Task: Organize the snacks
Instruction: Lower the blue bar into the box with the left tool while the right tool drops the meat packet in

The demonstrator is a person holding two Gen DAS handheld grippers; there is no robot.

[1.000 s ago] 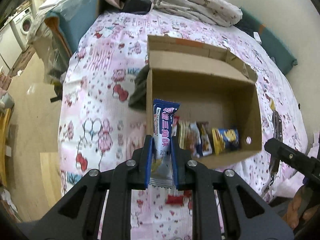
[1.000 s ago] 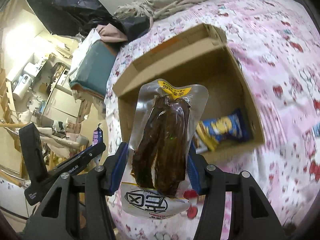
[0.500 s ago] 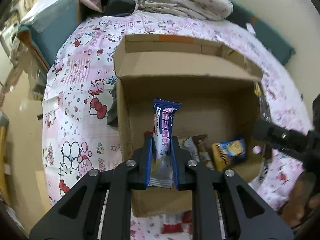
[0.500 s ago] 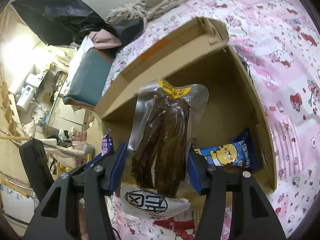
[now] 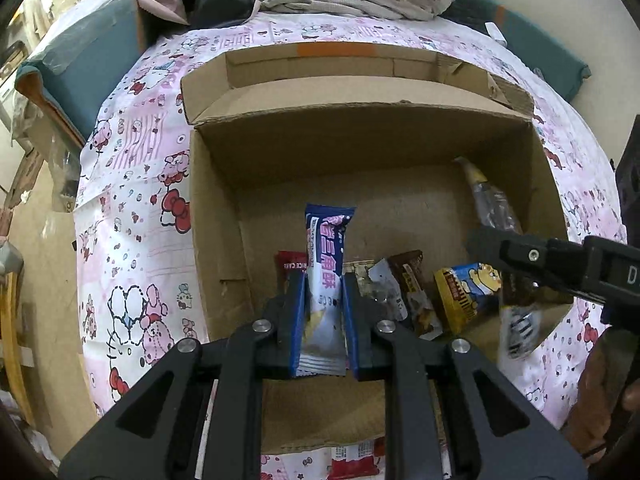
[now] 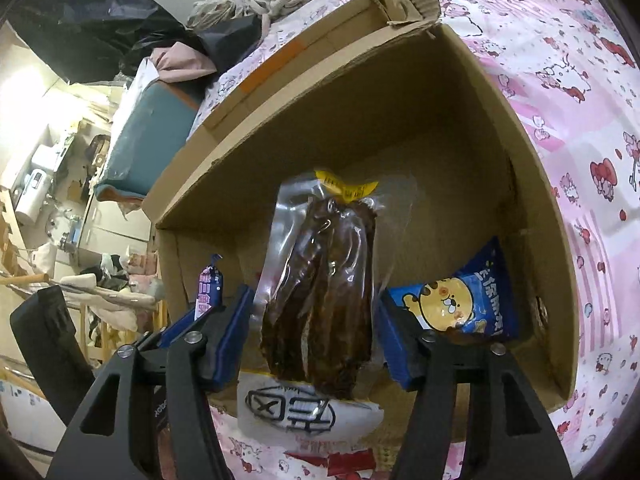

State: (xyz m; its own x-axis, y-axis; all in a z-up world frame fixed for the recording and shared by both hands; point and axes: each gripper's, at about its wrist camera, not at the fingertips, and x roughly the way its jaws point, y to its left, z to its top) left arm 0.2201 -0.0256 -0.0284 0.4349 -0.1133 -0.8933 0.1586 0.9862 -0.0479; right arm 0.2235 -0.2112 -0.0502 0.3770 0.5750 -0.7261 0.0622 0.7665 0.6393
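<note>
1. Left wrist view: the left gripper (image 5: 323,320) is clamped narrow on a blue-and-white wafer pack (image 5: 326,272), which stands upright between the blue pads and sticks out well above them, over the inside of the box (image 5: 216,208).
2. That pack carries large pink and white Chinese characters down its face; I cannot read the small print.
3. Right wrist view: the right gripper (image 6: 316,328) has its jaws opening, with a clear vacuum pouch of dark meat (image 6: 320,292) between them. A gap shows between the pouch and the right pad; on the left side the film looks to be just at the pad, though I cannot tell whether it touches.
4. The pouch hangs over the near wall of the box, its yellow tab (image 6: 346,186) uppermost and its white bottom panel, printed with a bold black oval logo, below the pads. The writing on the tab is too small to read.
5. On the box floor, along the near wall, lie a red pack (image 5: 290,262) marked "RICE", a brown bar (image 5: 414,280) and a blue-and-yellow bear pack (image 5: 466,288).
6. The box sits on a pink cartoon-print sheet (image 5: 132,184).
</note>
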